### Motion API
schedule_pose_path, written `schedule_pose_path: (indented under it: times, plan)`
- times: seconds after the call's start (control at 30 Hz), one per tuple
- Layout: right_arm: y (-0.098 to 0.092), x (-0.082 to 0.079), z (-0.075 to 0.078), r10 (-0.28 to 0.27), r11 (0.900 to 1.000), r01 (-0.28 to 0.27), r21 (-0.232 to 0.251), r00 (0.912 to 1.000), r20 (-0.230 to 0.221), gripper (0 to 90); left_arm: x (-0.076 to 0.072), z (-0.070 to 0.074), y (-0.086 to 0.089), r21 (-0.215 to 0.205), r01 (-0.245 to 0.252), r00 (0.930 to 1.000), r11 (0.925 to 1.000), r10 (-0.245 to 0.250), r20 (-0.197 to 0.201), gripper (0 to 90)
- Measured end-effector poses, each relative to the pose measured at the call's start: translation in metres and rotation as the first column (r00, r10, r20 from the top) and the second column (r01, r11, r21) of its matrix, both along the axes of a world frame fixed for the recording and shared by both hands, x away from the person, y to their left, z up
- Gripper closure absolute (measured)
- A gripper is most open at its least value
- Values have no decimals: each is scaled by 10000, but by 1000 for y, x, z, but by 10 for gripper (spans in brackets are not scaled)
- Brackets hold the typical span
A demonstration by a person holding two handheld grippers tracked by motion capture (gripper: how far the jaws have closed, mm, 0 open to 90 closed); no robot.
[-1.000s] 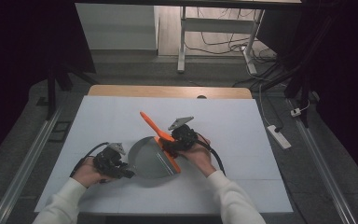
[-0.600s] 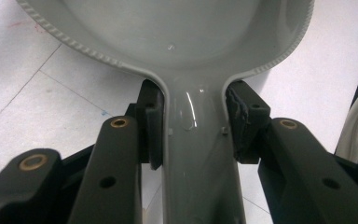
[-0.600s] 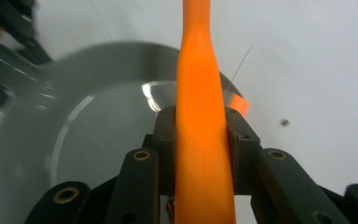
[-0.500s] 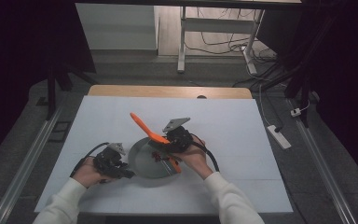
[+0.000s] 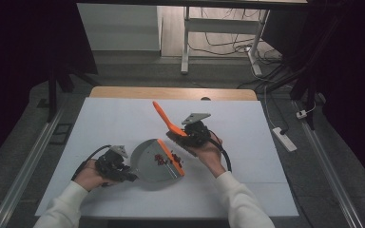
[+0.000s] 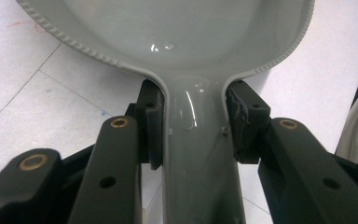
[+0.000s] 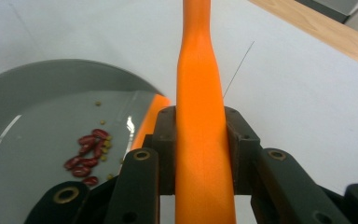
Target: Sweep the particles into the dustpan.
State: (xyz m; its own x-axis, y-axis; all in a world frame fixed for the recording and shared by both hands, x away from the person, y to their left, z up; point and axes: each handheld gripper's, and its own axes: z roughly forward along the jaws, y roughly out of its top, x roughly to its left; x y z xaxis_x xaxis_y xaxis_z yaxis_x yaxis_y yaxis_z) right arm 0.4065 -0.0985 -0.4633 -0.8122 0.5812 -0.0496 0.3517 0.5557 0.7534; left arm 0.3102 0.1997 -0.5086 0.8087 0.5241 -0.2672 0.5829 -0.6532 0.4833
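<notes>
A white tabletop (image 5: pixel 123 118) with a wooden strip along its far edge takes up the middle of the room. The person's two white-sleeved forearms reach in over its near side.

On the near half of it lies a grey dustpan (image 5: pixel 154 161), its broad mouth edged with an orange lip (image 5: pixel 171 156) that faces the person's right. The pan's short handle (image 6: pixel 198 154) points toward the left hand. The left claw (image 5: pixel 121 171) is clenched on that handle, with both black pads pressed flat against its sides just behind the place where it widens into the pan. The pan rests on the tabletop.

Above and to the right of the lip, the right claw (image 5: pixel 183 135) is clamped on the orange handle of a small brush (image 5: pixel 164 116). The handle sticks up and away toward the far left, tilted. In the right gripper view the handle (image 7: pixel 200 116) runs straight up between the two pads, gripped on both sides. The bristle end sits under the hand, too dark to make out.

Inside the pan, close behind the orange lip, sits a little cluster of red kidney beans (image 7: pixel 86 154), with a few tiny yellowish grains (image 7: pixel 105 144) scattered among them.
</notes>
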Motion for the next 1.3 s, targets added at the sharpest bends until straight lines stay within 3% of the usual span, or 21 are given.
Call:
schedule_pose_path:
  times: [0.4, 0.53, 0.73, 0.8, 1.17, 1.23, 1.3]
  plan:
    - [-7, 15, -5, -493, 9984, 496, -254, 9987, 123, 700, -1, 0, -1, -13, -90, 10000, 10000, 90, 20, 612]
    - [1, 26, -10, -487, 9978, 489, -438, 9988, 44, 700, -1, 0, -1, -9, -47, 10000, 10000, 47, 0, 612]
    - [19, 44, -20, -373, 9922, 349, -1194, 9991, -182, 700, 0, -1, 0, -34, -56, 10000, 10000, 56, -11, 613]
    - [22, 46, -22, -286, 9942, 257, -1048, 9993, -259, 701, 0, -1, -1, -29, -68, 10000, 10000, 68, -9, 613]
    - [29, 23, -23, 442, 9937, -493, -1011, 9976, -524, 700, -1, -1, -1, -35, -80, 10000, 10000, 80, -2, 613]
    - [32, 15, -23, 909, 9925, -973, -746, 9922, -853, 700, -1, -1, -1, -41, -84, 10000, 10000, 84, -11, 613]
    - [33, 11, -22, 1059, 9908, -1124, -754, 9907, -852, 700, -1, -1, -2, -23, -87, 10000, 10000, 87, -19, 613]
